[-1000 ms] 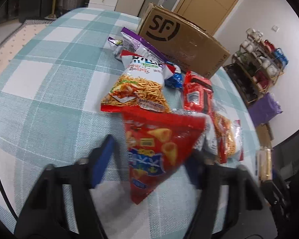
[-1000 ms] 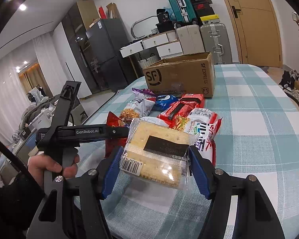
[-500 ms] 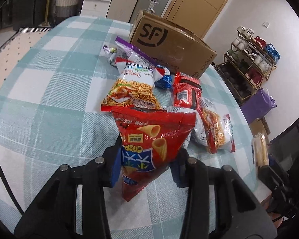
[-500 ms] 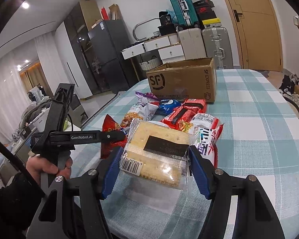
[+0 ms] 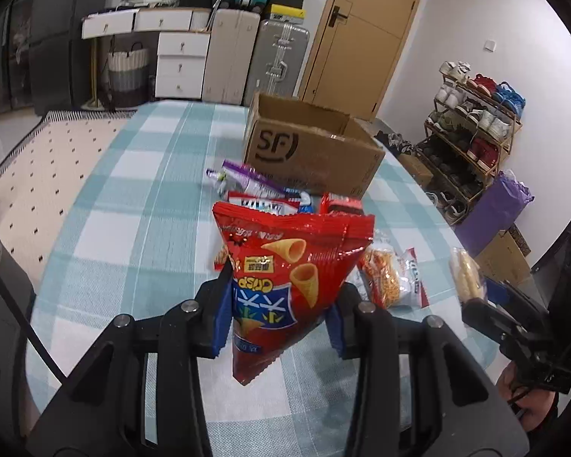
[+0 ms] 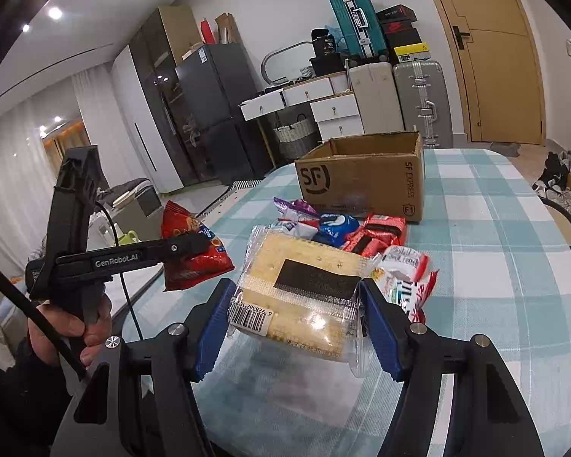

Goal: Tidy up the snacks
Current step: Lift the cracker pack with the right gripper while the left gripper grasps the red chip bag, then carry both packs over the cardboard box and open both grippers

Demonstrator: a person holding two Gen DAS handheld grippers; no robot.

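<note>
My left gripper [image 5: 279, 310] is shut on a red bag of cone crisps [image 5: 289, 266] and holds it above the checked table [image 5: 141, 228]; the bag also shows in the right wrist view [image 6: 188, 251]. My right gripper [image 6: 297, 316] is shut on a clear pack of crackers [image 6: 304, 289], held above the table. An open SF cardboard box [image 5: 308, 148] stands at the far side, also in the right wrist view [image 6: 361, 179]. A pile of snack bags [image 6: 346, 228] lies in front of the box.
The table's left edge drops to a dotted rug [image 5: 38, 160]. A shoe rack [image 5: 472, 125] stands right of the table. Suitcases [image 5: 274, 57], white drawers [image 5: 179, 64] and a door [image 5: 365, 30] are behind it. The right gripper shows at the far right in the left wrist view [image 5: 487, 297].
My left gripper shut on the red crisp bag and lifted it off the table, tilting the view up toward the box. The right gripper kept hold of the crackers, rising slightly.
</note>
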